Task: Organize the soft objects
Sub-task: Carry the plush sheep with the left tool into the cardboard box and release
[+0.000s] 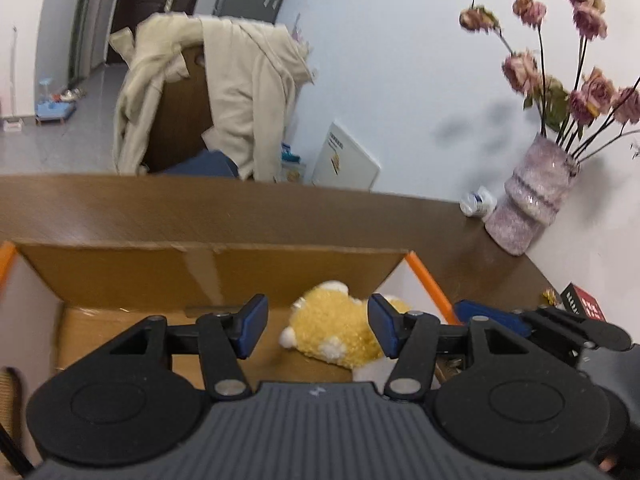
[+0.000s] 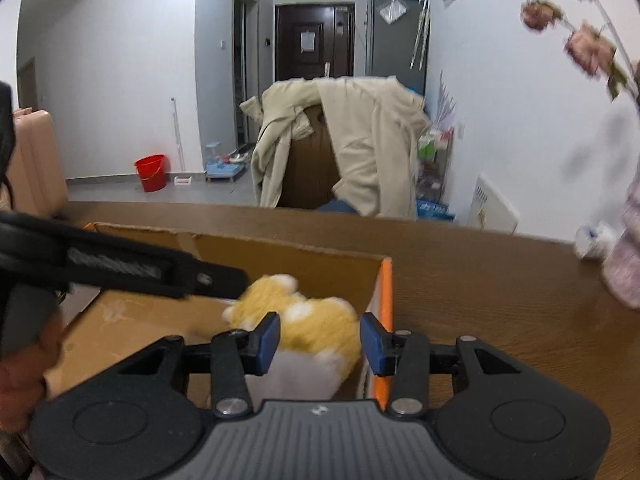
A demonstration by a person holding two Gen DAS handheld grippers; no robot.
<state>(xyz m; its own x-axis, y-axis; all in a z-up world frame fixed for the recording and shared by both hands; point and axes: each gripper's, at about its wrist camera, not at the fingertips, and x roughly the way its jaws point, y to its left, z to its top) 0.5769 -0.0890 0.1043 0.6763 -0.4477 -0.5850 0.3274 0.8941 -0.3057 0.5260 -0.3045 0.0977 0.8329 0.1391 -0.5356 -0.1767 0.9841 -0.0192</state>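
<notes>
A yellow and white plush toy (image 1: pixel 340 330) lies inside an open cardboard box (image 1: pixel 200 272) with orange edges, near its right wall. My left gripper (image 1: pixel 316 330) is open above the box, with the toy just beyond its fingertips. In the right wrist view the toy (image 2: pixel 308 320) lies beyond and between the open fingers of my right gripper (image 2: pixel 320 340), which is above the box (image 2: pixel 280 252). I cannot tell whether the pads touch it. The left gripper's arm (image 2: pixel 120 264) crosses the box from the left.
The box stands on a brown wooden table (image 2: pixel 480 280). A purple vase (image 1: pixel 528 200) of dried roses and a crumpled plastic bottle (image 1: pixel 476 202) stand at the right, against the wall. A dark red box (image 1: pixel 582 304) lies at the table's right. A chair with a beige coat (image 2: pixel 360 148) is behind.
</notes>
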